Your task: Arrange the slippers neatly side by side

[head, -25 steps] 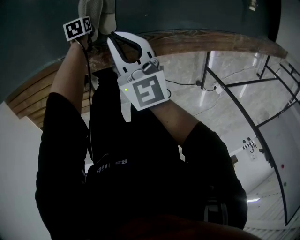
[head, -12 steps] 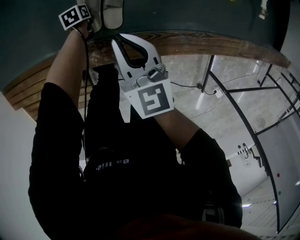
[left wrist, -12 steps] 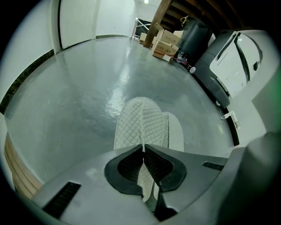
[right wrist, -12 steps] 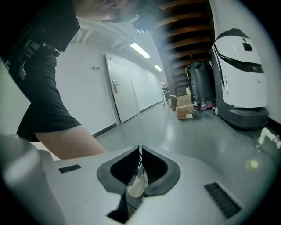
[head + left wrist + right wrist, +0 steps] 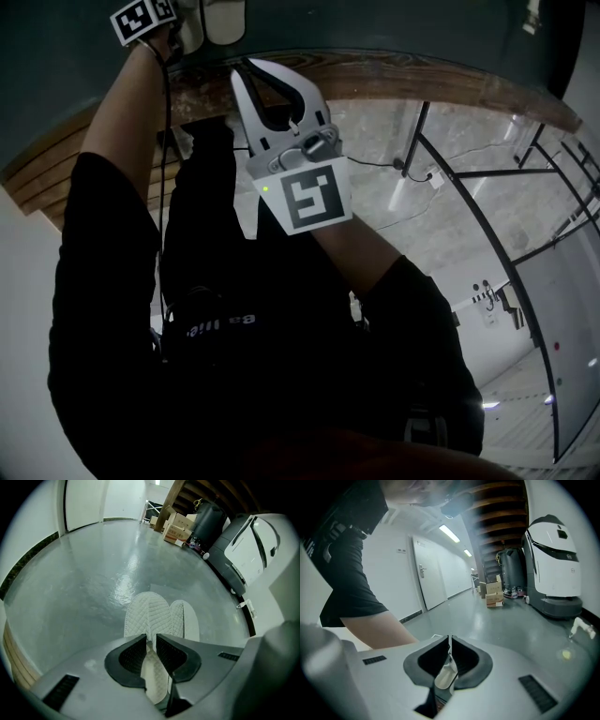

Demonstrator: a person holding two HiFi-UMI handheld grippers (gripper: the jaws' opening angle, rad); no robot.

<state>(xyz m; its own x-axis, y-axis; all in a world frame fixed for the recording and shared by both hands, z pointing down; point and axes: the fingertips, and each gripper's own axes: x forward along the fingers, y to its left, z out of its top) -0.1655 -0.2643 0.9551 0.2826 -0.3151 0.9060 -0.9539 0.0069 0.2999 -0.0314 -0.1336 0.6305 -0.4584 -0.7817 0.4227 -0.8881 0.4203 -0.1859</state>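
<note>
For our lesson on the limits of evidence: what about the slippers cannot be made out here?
Head view: the slippers are cut off by the top edge.
Left gripper view: their near ends lie hidden under the left gripper, whose jaws have just been opening.
Right gripper view: only a white sliver shows behind the shut right gripper.

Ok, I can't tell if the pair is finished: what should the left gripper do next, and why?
Probably lift the left gripper straight off. Its jaws have just been opening, the near slipper's heel showing in the gap, and it already lies alongside the other slipper on the floor.
</note>
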